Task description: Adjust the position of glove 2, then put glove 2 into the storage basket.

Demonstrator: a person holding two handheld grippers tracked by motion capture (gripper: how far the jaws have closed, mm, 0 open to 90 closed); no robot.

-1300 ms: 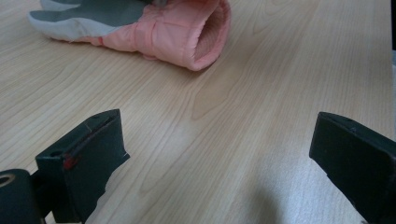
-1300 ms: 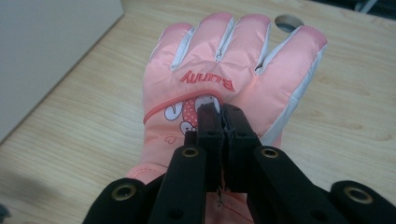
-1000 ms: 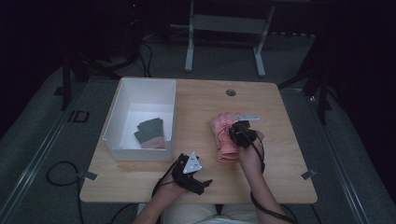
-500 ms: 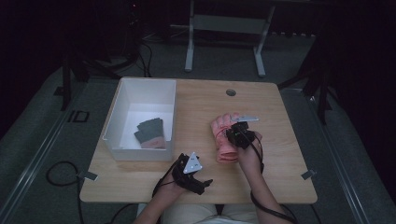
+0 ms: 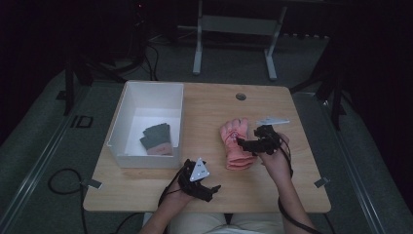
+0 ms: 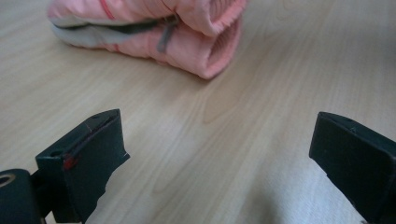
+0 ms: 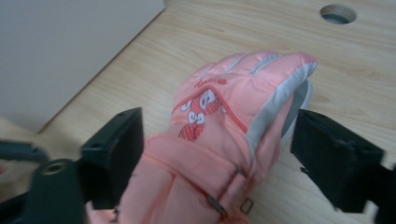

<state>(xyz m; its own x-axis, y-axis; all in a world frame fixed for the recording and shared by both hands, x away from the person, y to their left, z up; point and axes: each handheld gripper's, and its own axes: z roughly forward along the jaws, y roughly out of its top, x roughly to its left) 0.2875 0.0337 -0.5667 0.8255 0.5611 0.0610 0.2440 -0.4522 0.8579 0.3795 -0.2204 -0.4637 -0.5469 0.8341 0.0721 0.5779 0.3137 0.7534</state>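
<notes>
We held our right gripper (image 7: 219,154) open astride the padded pink ski glove (image 7: 219,140), jaws flanking its long axis; our left gripper (image 5: 199,181) waited open, farther off.

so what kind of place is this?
Likely a lab or recording workspace, not a home: a lone wooden table with a cable hole on grey carpet, metal stand legs behind it, loose cables on the floor.

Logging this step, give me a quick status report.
Right gripper open, jaws astride pink glove. Left gripper open, idle on table. Nothing in the way.
</notes>
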